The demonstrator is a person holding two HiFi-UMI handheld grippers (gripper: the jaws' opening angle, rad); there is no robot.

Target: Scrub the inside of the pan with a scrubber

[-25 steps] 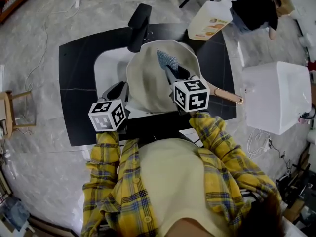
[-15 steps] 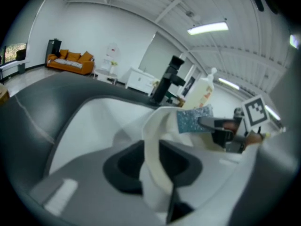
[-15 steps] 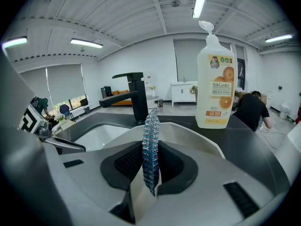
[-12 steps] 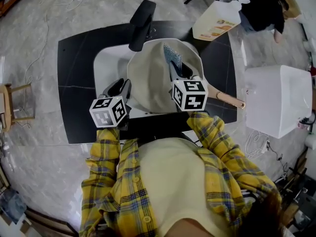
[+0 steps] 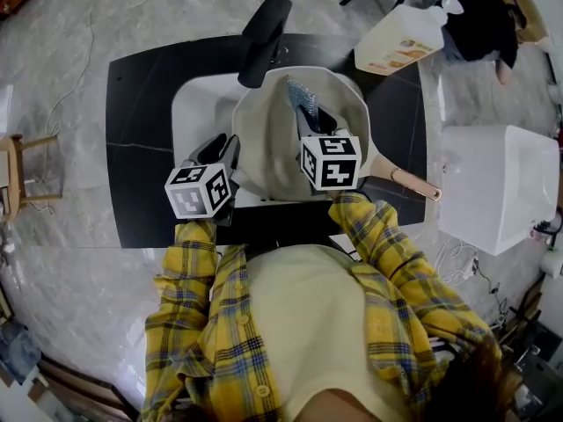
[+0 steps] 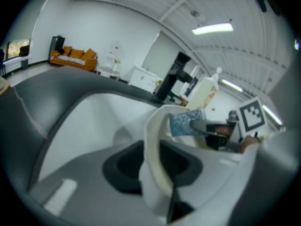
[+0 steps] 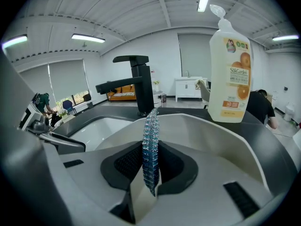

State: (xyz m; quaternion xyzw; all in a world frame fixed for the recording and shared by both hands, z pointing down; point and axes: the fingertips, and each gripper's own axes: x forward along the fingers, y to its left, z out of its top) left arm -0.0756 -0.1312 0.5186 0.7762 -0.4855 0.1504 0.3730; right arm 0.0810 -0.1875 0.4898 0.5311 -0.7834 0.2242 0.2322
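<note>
A cream pan [image 5: 273, 139] with a copper handle [image 5: 413, 184] sits tilted over the white sink [image 5: 195, 112]. My left gripper [image 5: 230, 152] is shut on the pan's near-left rim [image 6: 153, 145]. My right gripper [image 5: 310, 121] is shut on a blue glittery scrubber [image 5: 299, 98], held inside the pan against its far wall. In the right gripper view the scrubber [image 7: 150, 149] stands edge-on between the jaws, with the pan's wall [image 7: 207, 131] behind it. The left gripper view shows the scrubber [image 6: 186, 122] and the right gripper [image 6: 221, 133] across the pan.
A black faucet [image 5: 262, 29] rises behind the sink, on a black counter [image 5: 141, 148]. A soap bottle [image 5: 405, 42] stands at the back right. A white box [image 5: 497, 183] sits to the right on the marble floor.
The scrubber and right gripper have shifted slightly along the pan's far wall. The left gripper keeps its hold on the rim. The head view has drifted a little.
</note>
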